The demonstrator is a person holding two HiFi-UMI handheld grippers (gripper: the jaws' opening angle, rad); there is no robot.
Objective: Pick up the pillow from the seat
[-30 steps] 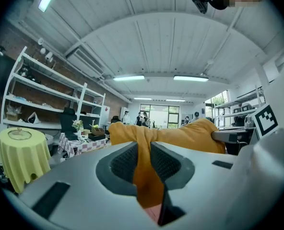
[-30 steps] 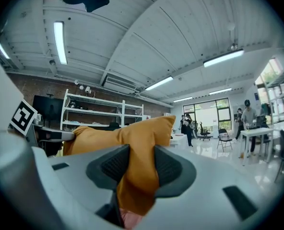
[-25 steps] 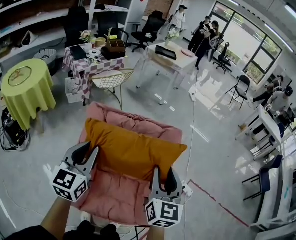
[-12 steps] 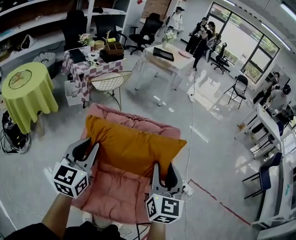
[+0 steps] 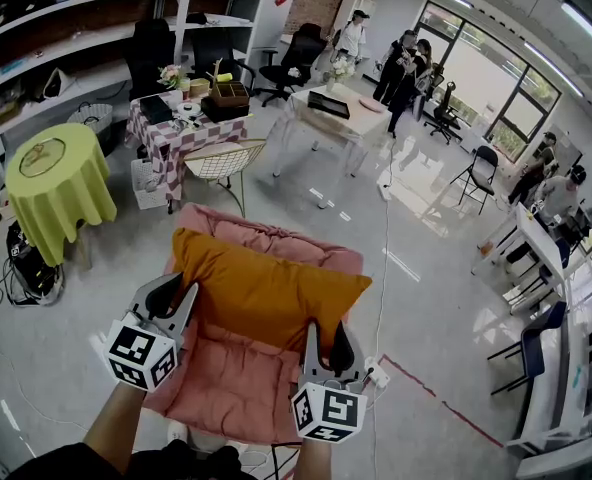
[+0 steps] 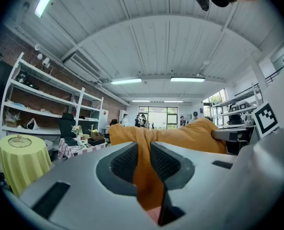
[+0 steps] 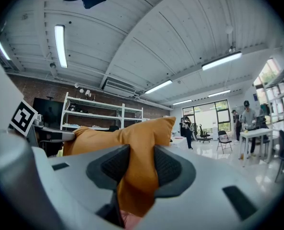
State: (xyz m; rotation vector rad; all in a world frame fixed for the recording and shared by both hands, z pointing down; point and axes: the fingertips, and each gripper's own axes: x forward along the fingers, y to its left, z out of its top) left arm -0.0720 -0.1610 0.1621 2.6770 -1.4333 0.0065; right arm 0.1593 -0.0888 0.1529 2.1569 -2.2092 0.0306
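An orange pillow point(image 5: 261, 293) hangs above the pink cushioned seat point(image 5: 231, 388), held up by its near edge. My left gripper point(image 5: 184, 295) is shut on the pillow's left corner, and its black pads point(image 6: 123, 163) pinch the orange fabric point(image 6: 144, 171) between them. My right gripper point(image 5: 328, 336) is shut on the pillow's right corner; there too the pads point(image 7: 167, 166) squeeze a fold of orange cloth point(image 7: 137, 176). The pillow point(image 7: 118, 133) stretches between both grippers. A strip of pink seat point(image 6: 154, 213) shows below the left jaws.
A wire chair point(image 5: 221, 160) stands just beyond the pink seat. A yellow-draped round table point(image 5: 56, 183) is at the left, a checkered table point(image 5: 181, 123) and a white table point(image 5: 341, 113) behind. Several people point(image 5: 401, 63) stand far back. A power strip point(image 5: 378, 376) lies on the floor at right.
The pillow and both grippers have hardly moved; the view shifted slightly, with the grippers a touch lower in frame. Both grips stay the same.
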